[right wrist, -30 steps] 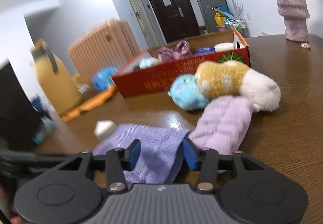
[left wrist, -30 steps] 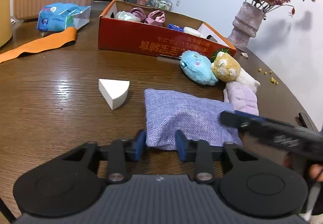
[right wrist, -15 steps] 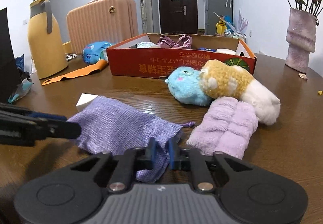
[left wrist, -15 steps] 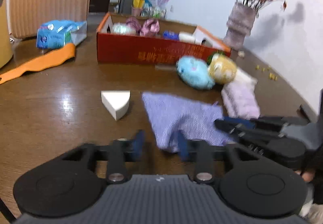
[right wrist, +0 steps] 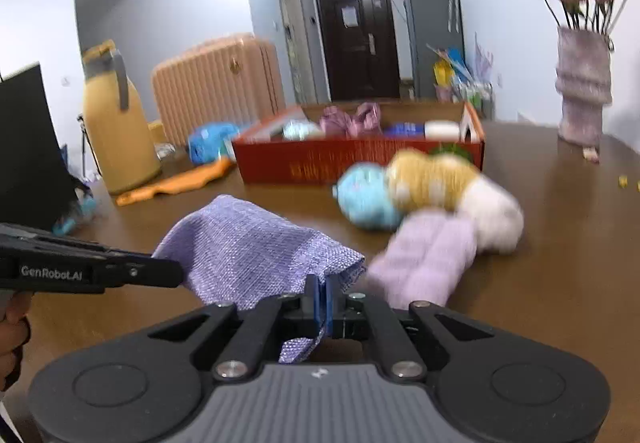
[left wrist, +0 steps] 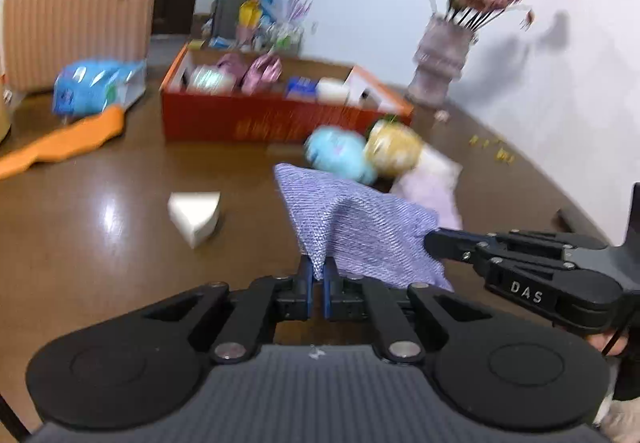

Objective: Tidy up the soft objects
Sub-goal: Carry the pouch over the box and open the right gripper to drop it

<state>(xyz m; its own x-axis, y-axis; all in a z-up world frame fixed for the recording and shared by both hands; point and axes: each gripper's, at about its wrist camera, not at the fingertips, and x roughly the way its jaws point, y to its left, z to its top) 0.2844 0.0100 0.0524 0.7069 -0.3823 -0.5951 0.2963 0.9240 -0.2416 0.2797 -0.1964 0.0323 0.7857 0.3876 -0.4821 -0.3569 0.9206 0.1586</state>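
Left wrist view: the left tool (left wrist: 318, 285) has its blue pads pressed together on a corner of the purple woven pouch (left wrist: 356, 227), pinching the cloth so it peaks up off the brown counter (left wrist: 100, 243). From the right edge the right tool (left wrist: 434, 241) comes in, its tips clamped on the pouch's opposite edge, so the pouch hangs stretched between the two. A white wedge-shaped sponge (left wrist: 195, 216) lies on the counter to the left of the pouch. Beyond the pouch a blue plush toy (left wrist: 340, 155) sits touching a yellow plush toy (left wrist: 394, 149), with a lilac fluffy cloth (left wrist: 430, 191) just beside them. Farther back stands a red cardboard box (left wrist: 256, 119) holding pink and other soft items, and a vase of dried flowers (left wrist: 440, 63) stands to its right.

Right wrist view: the right tool (right wrist: 322, 299) pinches the near hem of the purple woven pouch (right wrist: 248, 247), a flap of cloth hanging below the shut pads. The left tool (right wrist: 176, 275) reaches in from the left edge, gripping the pouch's far side. The pouch is held above the counter (right wrist: 540, 283). To the right lie the lilac fluffy cloth (right wrist: 424, 259), the blue plush toy (right wrist: 366, 197) and the yellow plush toy (right wrist: 432, 179), with the red cardboard box (right wrist: 352, 159) behind.
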